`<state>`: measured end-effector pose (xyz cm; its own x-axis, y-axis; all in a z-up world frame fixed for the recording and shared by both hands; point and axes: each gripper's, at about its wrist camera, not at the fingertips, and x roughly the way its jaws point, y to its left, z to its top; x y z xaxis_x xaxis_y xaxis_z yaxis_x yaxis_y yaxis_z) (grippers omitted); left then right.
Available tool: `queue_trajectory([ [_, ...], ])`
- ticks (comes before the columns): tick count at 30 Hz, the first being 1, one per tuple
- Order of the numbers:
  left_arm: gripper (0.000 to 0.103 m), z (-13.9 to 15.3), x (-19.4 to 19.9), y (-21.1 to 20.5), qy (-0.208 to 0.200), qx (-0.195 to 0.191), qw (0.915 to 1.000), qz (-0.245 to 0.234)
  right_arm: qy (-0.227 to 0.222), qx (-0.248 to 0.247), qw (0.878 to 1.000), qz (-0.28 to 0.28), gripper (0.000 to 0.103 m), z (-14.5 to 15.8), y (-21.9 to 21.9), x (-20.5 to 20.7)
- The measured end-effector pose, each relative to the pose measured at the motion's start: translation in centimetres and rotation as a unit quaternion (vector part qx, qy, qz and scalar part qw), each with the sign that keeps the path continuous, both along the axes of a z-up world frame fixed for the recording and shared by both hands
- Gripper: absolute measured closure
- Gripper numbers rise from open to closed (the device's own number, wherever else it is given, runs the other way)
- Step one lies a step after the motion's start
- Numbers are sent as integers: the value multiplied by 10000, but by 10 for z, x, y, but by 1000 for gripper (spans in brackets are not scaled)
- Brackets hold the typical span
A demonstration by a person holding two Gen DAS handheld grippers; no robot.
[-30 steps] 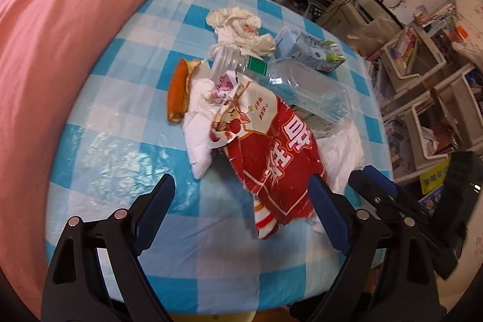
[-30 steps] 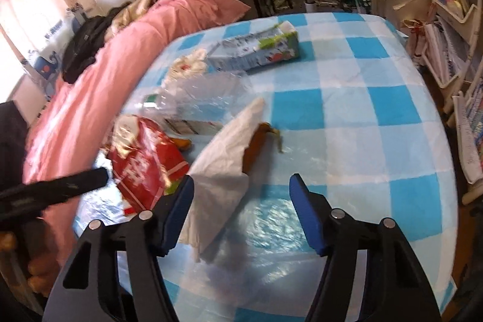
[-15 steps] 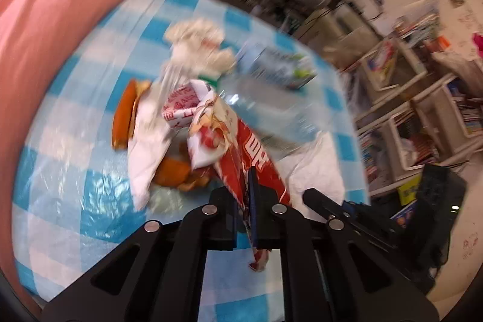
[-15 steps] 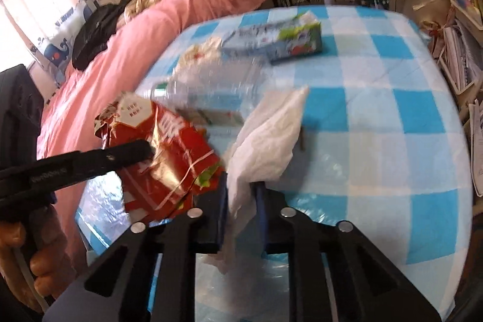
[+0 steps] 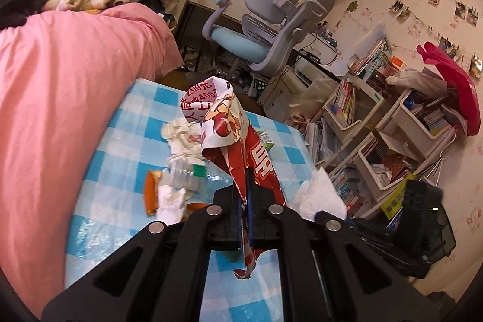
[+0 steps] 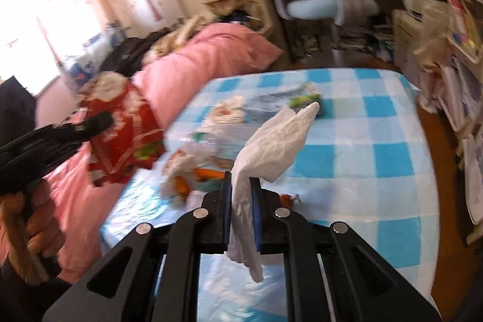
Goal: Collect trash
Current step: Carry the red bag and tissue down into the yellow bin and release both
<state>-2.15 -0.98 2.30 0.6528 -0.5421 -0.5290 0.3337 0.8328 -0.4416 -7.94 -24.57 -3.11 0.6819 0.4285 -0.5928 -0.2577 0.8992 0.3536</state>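
My left gripper [image 5: 245, 201] is shut on a red and white snack bag [image 5: 232, 141] and holds it above the blue checked table [image 5: 126, 122]. The bag also shows in the right wrist view [image 6: 120, 129], at the left. My right gripper [image 6: 242, 201] is shut on a white tissue [image 6: 271, 147], lifted off the table [image 6: 362, 147]; that tissue shows in the left wrist view [image 5: 320, 195]. On the table lie a crushed clear bottle [image 5: 187, 174], a crumpled tissue [image 5: 181, 135], orange peel [image 5: 150, 192] and a milk carton [image 6: 289, 101].
A pink duvet [image 5: 54, 98] borders the table's left side. A grey and blue desk chair [image 5: 265, 29] stands beyond the far edge. Shelves and bins of books [image 5: 401, 147] crowd the right side.
Both grippers have shut, the left on the snack bag and the right on the white tissue. Both have lifted their trash up off the table and tilted toward the room.
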Motion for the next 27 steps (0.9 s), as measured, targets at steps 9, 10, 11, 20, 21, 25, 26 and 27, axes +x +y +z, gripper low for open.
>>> queue_trajectory([
  [9,100,5,-33,29,-272,346,9990,107,-85,35,9857,1683,91,5,63,-59],
  [10,100,5,-37,31,-285,384,9988,112,-43,28,9831,1829,91,2,70,-68],
  [11,100,5,-40,32,-309,464,9984,120,31,30,9808,1952,91,-3,75,-75],
  [20,100,-5,-90,28,-325,772,9964,-163,800,-608,9556,2770,91,-57,134,-131],
  [21,100,-7,-97,29,-301,787,9963,-173,858,-631,9544,2790,91,-60,135,-132],
  [25,100,-17,-121,30,-155,841,9961,-212,1023,-703,9516,2812,90,-71,134,-136],
  [26,100,-19,-127,30,-131,880,9958,-229,1038,-728,9513,2810,90,-73,135,-138],
  [27,100,-21,-134,29,-114,905,9955,-244,1069,-760,9507,2810,90,-75,136,-140],
])
